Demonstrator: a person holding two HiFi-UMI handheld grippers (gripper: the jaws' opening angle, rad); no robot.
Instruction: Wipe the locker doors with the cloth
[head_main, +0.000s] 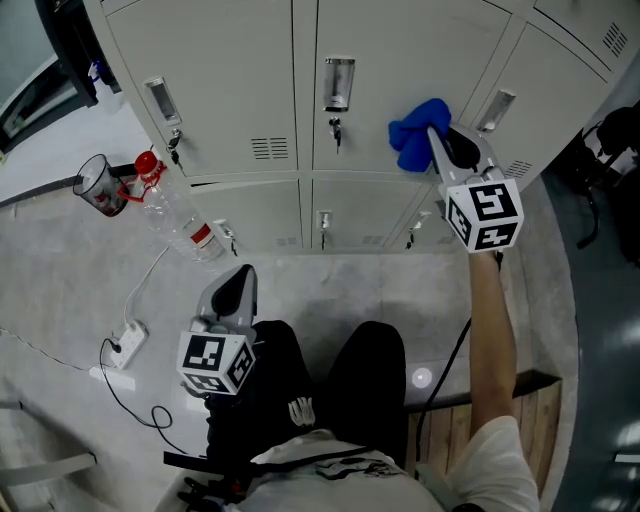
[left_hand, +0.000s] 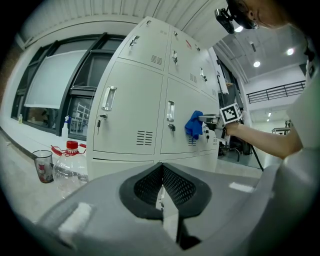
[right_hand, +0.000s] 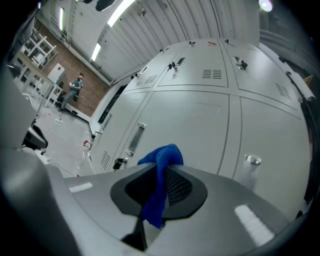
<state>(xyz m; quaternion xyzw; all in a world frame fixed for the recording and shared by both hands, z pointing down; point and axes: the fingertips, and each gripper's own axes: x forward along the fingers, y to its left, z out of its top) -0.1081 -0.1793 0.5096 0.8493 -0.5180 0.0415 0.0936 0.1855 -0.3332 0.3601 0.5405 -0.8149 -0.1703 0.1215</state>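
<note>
A bank of pale grey locker doors (head_main: 380, 70) fills the far side of the head view. My right gripper (head_main: 432, 135) is raised in front of an upper door and is shut on a blue cloth (head_main: 415, 130), which bunches against the door between two handles. In the right gripper view the cloth (right_hand: 160, 185) hangs pinched between the dark pads, close to the locker door (right_hand: 200, 125). My left gripper (head_main: 238, 290) hangs low by the person's legs, shut with nothing in it. From the left gripper view the lockers (left_hand: 150, 110) and the cloth (left_hand: 194, 125) show at a distance.
A clear plastic bottle with a red cap (head_main: 175, 215) and a cup (head_main: 100, 185) stand on the floor at the lockers' left end. A white power strip and cable (head_main: 120, 345) lie on the floor at left. Door handles (head_main: 338, 85) and keys stick out from the doors.
</note>
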